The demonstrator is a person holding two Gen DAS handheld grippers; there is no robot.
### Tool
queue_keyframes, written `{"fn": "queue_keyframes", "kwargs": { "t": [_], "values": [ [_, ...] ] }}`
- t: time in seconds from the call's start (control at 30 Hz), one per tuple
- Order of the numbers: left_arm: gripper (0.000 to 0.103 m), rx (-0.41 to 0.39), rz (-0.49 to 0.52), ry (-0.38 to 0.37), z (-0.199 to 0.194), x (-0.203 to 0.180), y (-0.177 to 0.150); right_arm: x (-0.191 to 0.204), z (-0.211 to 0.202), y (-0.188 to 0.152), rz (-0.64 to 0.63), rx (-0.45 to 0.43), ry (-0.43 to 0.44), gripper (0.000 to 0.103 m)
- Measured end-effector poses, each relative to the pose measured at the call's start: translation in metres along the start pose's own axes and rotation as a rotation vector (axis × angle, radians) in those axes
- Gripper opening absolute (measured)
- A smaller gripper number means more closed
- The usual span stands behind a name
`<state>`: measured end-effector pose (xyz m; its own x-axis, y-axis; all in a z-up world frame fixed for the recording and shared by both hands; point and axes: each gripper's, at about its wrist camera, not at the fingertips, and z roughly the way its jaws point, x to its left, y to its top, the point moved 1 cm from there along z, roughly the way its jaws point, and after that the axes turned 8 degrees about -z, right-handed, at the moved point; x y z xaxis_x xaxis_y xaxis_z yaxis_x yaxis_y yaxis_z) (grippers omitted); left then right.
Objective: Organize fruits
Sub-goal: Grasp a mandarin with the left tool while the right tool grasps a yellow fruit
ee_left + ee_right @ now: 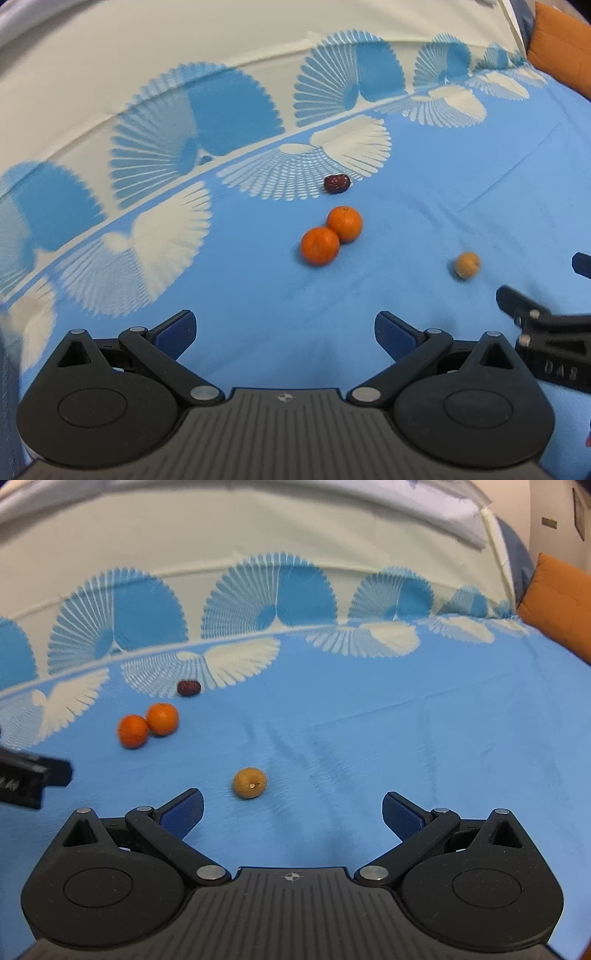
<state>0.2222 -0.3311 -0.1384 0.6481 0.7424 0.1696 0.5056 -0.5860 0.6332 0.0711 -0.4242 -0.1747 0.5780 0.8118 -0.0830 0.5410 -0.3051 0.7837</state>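
Note:
Two oranges touch each other on the blue cloth: the nearer one [320, 246] [133, 731] and the farther one [344, 223] [162, 719]. A dark red date [337, 183] [188, 688] lies just beyond them. A small yellow-brown fruit [467, 264] [249, 782] lies apart to the right. My left gripper [284, 332] is open and empty, short of the oranges. My right gripper [291, 814] is open and empty, with the yellow-brown fruit just ahead, nearer its left finger. The right gripper also shows at the right edge of the left wrist view [546, 325].
A blue and cream cloth with fan patterns [258, 295] [369, 738] covers the surface. An orange cushion [561, 44] [554, 605] sits at the far right. A pale wall or sheet [258, 520] rises behind the cloth.

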Motion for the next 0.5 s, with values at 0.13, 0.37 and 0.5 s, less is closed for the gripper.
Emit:
{"fn": "queue_keyframes", "kwargs": {
  "t": [0.13, 0.37, 0.5],
  "values": [
    [0.103, 0.023, -0.010, -0.034, 0.050, -0.004, 0.012, 0.012, 0.036, 0.001, -0.035, 0.007, 0.007, 0.102],
    [0.103, 0.020, -0.050, -0.080, 0.102, -0.003, 0.034, 0.028, 0.075, -0.002, -0.079, 0.003, 0.049, 0.102],
    [0.103, 0.030, -0.074, -0.109, 0.115, 0.001, 0.037, 0.027, 0.074, -0.003, -0.074, -0.009, 0.054, 0.102]
  ]
}}
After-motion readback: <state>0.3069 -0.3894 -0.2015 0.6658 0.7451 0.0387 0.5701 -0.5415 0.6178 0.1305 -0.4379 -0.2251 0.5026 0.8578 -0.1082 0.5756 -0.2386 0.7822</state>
